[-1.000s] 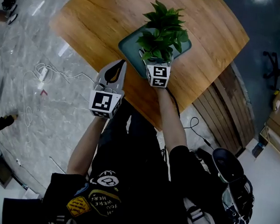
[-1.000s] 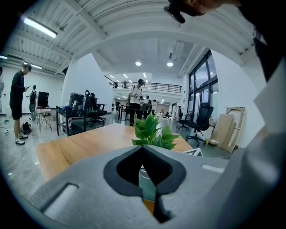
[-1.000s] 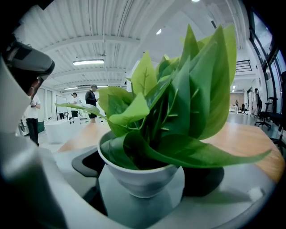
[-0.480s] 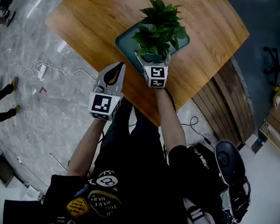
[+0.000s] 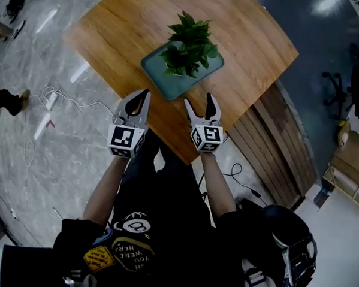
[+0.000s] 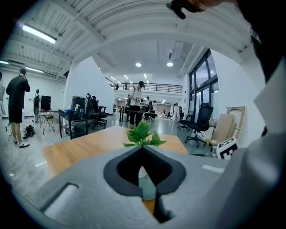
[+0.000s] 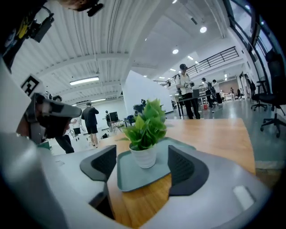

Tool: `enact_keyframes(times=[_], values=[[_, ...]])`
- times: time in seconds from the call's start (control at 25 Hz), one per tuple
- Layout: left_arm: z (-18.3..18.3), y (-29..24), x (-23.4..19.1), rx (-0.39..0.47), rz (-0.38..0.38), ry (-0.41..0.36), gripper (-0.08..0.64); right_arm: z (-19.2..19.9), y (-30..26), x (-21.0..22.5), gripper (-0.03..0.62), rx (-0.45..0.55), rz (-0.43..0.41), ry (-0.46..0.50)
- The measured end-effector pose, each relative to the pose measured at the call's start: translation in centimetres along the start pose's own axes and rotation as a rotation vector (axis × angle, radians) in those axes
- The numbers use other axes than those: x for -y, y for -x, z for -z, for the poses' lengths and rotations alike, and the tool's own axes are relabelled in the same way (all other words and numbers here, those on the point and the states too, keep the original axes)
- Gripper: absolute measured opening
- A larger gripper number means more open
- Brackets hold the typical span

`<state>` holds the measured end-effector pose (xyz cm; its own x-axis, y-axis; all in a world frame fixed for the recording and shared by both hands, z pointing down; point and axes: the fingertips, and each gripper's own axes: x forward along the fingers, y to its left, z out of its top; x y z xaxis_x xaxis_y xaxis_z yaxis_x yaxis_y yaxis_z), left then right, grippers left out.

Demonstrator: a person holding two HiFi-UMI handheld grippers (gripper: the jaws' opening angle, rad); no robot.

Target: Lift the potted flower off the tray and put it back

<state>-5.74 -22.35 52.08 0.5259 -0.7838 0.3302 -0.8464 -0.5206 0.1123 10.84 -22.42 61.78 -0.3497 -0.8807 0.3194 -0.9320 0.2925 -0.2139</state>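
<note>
The potted flower (image 5: 188,41), green leaves in a white pot (image 7: 145,156), stands upright on the teal tray (image 5: 170,85) on the wooden table. My right gripper (image 5: 199,104) hovers at the table's near edge, short of the tray. Its jaws are apart and closing, with nothing between the pads (image 7: 181,167); pot and tray (image 7: 134,179) lie beyond them. My left gripper (image 5: 143,96) is level with it on the left, its tips meeting and holding nothing. Through the gap in the left gripper (image 6: 142,147) I see the leaves (image 6: 142,133) and part of the pot (image 6: 142,173).
The round wooden table (image 5: 113,28) ends just beneath both grippers. Cables (image 5: 56,97) lie on the marble floor to the left, and a backpack (image 5: 283,229) to the right. People, desks and office chairs (image 6: 199,125) stand far off in the hall.
My right gripper has drawn back from the pot toward the table's near edge and now stands apart from it. The left gripper has shifted slightly. The plant stays on the tray.
</note>
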Motion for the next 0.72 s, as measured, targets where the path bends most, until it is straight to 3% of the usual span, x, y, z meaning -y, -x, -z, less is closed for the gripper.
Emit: enact_keyframes(times=[0.12, 0.16, 0.4, 0.72], values=[[-1.9, 2.0, 2.5, 0.029, 0.027, 0.03, -0.002, -4.4, 5.1, -1.8, 0.216, 0.037, -0.004, 0.022], [-2.5, 2.7, 3.4, 0.037, 0.034, 0.032, -0.002, -5.8, 6.4, -2.6, 0.193, 0.051, -0.01, 0.035], [-5.8, 6.8, 7.4, 0.097, 0.081, -0.001, -0.002, -11.8, 11.9, -7.8, 0.12, 0.145, -0.023, 0.114], [-7.9, 13.8, 7.8, 0.15, 0.106, 0.013, -0.002, -14.3, 17.0, -13.3, 0.086, 0.194, 0.016, 0.15]])
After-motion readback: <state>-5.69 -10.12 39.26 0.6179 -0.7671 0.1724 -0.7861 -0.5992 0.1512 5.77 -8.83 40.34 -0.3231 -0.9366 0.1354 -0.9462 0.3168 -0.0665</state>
